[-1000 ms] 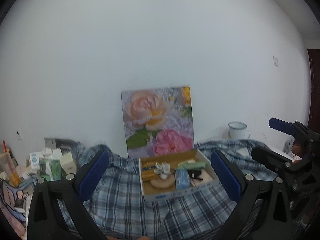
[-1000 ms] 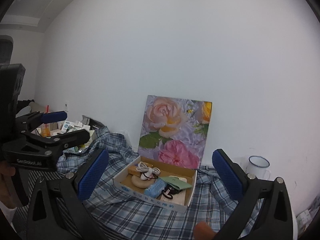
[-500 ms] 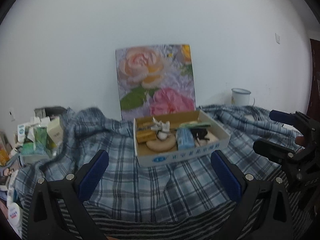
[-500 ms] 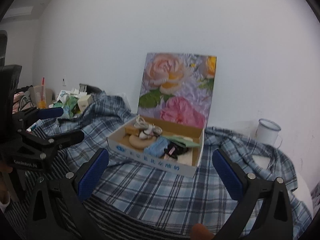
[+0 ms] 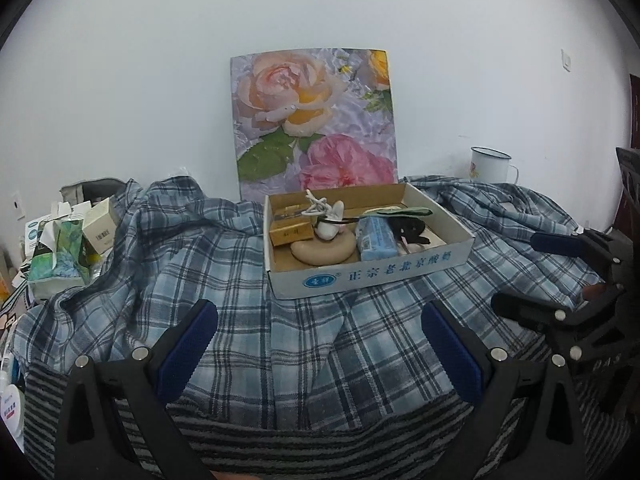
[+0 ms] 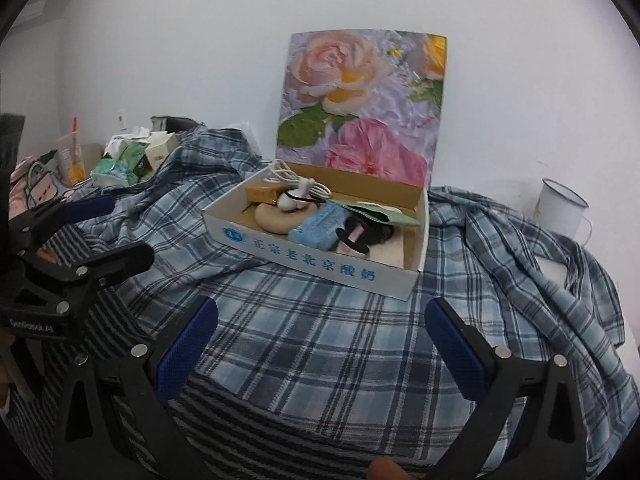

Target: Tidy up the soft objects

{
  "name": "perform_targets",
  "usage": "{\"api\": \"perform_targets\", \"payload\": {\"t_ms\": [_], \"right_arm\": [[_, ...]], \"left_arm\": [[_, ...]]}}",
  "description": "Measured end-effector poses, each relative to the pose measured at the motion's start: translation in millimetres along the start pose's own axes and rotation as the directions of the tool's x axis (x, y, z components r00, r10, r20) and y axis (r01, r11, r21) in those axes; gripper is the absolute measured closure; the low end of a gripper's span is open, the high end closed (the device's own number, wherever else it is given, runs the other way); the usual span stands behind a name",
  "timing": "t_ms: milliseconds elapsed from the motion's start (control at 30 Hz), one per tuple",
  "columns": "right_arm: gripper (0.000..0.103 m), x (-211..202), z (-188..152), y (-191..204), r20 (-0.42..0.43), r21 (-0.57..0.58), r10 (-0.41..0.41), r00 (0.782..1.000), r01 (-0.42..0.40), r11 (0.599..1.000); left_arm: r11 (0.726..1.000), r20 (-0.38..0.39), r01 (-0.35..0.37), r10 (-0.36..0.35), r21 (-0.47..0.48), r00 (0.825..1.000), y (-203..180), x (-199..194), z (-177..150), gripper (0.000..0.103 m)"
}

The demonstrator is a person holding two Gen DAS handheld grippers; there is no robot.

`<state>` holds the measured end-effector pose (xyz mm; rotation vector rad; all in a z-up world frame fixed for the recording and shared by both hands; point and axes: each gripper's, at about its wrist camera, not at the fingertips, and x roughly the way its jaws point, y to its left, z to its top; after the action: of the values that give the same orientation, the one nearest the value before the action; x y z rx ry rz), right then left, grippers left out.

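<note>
Left claw [image 5: 318, 334] spread wide, empty, blue pads over the plaid shirt [image 5: 280, 340] at the near edge of the table. Right claw [image 6: 320, 330] likewise wide open, nothing held, over the same shirt. Each claw visible from the other's camera: the right one at the right edge of the left view, the left one at the left edge of the right view, both low beside the shirt.

Shirt rumpled across the whole table, on top of a striped cloth [image 5: 320, 440] showing at the near edge. Directly beyond both claws, apart from the pads, a shallow cardboard box [image 5: 380, 276] resting on the shirt, its printed front wall facing the claws. Inside the box: a tan oval pad [image 5: 324, 252], a blue packet [image 5: 376, 238], a white cable [image 5: 320, 208] coiled on top, a yellow carton [image 5: 290, 232] at the back left, a black clip [image 5: 410, 230] and a green pouch [image 5: 396, 212] to the right.

Behind the box, a rose painting [image 5: 316, 120] leaning upright on the white wall. White enamel mug [image 5: 490, 164] at the far right, by the wall, clear of the shirt. Small cartons [image 5: 64, 240] and packets heaped at the table's left end, just beside the shirt's edge.
</note>
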<state>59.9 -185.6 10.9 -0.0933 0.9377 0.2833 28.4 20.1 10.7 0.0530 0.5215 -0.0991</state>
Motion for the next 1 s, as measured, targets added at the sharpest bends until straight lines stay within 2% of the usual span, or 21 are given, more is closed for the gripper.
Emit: {"api": "perform_targets", "payload": {"t_ms": [133, 333, 600, 1000], "right_arm": [[0.0, 2, -2, -7, -0.012, 0.033, 0.007, 1.0, -0.007, 0.999], [0.0, 3, -1, -3, -0.017, 0.018, 0.005, 1.0, -0.005, 1.0], [0.0, 2, 0, -1, -0.012, 0.007, 0.004, 1.0, -0.003, 1.0], [0.0, 1, 0, 3, -0.006, -0.014, 0.003, 1.0, -0.003, 1.0]], "left_arm": [[1.0, -0.009, 0.005, -0.005, -0.023, 1.0, 5, 2, 0, 0.0], [0.999, -0.036, 0.002, -0.003, -0.048, 0.999, 9, 7, -2, 0.0], [0.998, -0.046, -0.046, 0.044, -0.037, 0.998, 7, 7, -3, 0.0], [0.997, -0.073, -0.059, 0.055, -0.055, 0.996, 10, 12, -5, 0.0]]}}
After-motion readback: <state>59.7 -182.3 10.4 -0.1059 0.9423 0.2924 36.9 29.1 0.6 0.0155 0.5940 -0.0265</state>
